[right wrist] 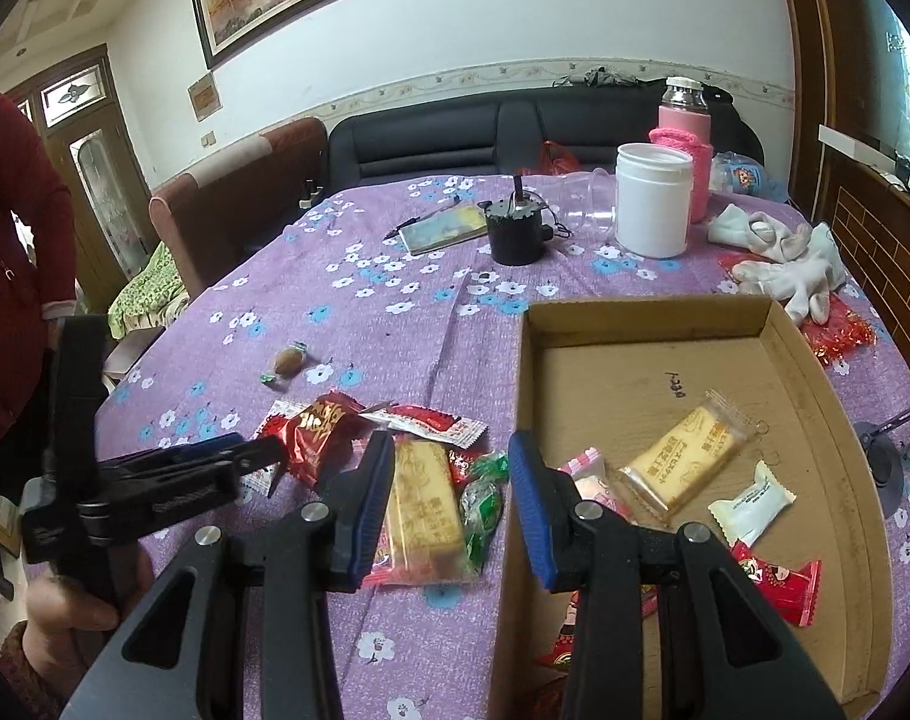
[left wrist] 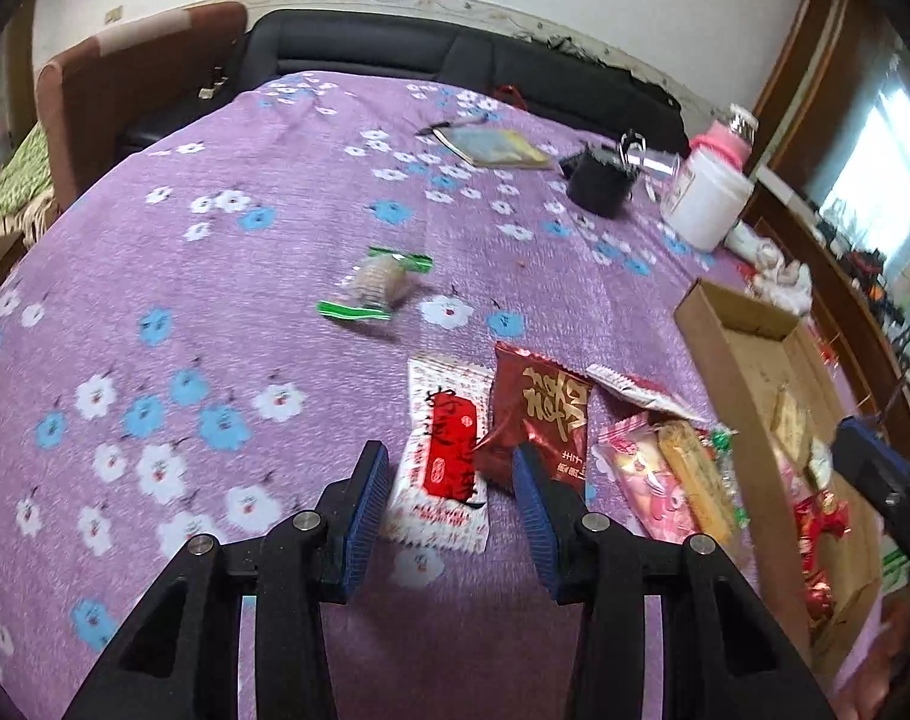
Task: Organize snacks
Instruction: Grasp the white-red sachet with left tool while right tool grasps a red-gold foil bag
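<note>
Now the left tongs [left wrist: 449, 468] hang over the tabletop [left wrist: 215, 276] with their blue pads apart and nothing between them, released; their tips sit above a white-and-red packet [left wrist: 443, 462] and a dark red packet [left wrist: 539, 414] at the left edge of the snack pile. The right tongs [right wrist: 449, 456] are released too, empty, poised over the near left wall of the box [right wrist: 815, 372]. Just left of the box lies the pile: a yellow cake bar [right wrist: 425, 504] on a pink wrapper, green candies [right wrist: 485, 492] touching it, and a flat red-and-white packet [right wrist: 425, 417] behind. Farther left of the box, apart from the pile, a green-ended candy [right wrist: 288, 363] lies alone. Inside the box are a second cake bar [right wrist: 689, 456], a white packet [right wrist: 752, 501], a pink one [right wrist: 587, 468] and a red one [right wrist: 779, 588]. Beyond the box stand a white jar [right wrist: 653, 204], a black pot [right wrist: 515, 234], a notebook [right wrist: 449, 228] and white gloves [right wrist: 779, 258]. A hand [right wrist: 65, 600] holds the left tongs' handle.
</note>
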Motion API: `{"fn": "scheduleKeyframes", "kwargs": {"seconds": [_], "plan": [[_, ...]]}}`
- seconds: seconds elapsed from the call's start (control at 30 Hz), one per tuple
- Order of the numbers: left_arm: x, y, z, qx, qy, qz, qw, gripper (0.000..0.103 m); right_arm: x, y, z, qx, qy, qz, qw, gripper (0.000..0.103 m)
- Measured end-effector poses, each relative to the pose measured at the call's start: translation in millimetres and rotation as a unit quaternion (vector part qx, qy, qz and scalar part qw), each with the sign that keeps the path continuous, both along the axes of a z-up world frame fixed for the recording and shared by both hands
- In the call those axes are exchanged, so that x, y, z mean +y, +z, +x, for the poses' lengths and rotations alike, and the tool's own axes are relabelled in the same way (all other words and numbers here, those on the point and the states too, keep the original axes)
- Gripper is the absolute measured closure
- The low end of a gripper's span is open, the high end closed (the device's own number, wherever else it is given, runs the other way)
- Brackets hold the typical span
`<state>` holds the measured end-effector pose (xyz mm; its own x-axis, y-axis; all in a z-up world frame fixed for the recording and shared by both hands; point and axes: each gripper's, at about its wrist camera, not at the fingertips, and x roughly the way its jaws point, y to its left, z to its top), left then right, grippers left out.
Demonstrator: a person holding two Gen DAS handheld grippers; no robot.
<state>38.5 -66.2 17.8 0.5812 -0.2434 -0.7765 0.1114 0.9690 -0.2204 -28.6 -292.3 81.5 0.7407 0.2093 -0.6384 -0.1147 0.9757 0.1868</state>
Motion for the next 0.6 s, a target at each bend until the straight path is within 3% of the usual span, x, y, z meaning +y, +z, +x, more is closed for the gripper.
{"fn": "scheduleKeyframes", "kwargs": {"seconds": [0.23, 0.3, 0.4, 0.53, 0.6], "plan": [[-2, -6, 10, -0.012, -0.004, 0.024, 0.9996, 0.058, 6, -3, 0, 0.003, 0.008, -0.007, 1.0, 0.065], [-1, -6, 7, -0.015, 0.0, 0.05, 0.9987, 0.072, 9, -4, 1, 0.004, 0.009, -0.01, 1.0, 0.065], [14, -7, -6, -0.012, 0.012, 0.052, 0.9985, 0.075, 10, -5, 0, 0.006, 0.012, -0.009, 1.0, 0.065], [43, -9, -31, -0.023, 0.034, 0.088, 0.9952, 0.074, 9, -6, 3, 0.016, 0.02, 0.016, 1.0, 0.065], [56, -10, -36, -0.029, 0.043, 0.08, 0.9955, 0.074, 12, -9, 7, 0.028, 0.027, 0.038, 0.999, 0.065]]}}
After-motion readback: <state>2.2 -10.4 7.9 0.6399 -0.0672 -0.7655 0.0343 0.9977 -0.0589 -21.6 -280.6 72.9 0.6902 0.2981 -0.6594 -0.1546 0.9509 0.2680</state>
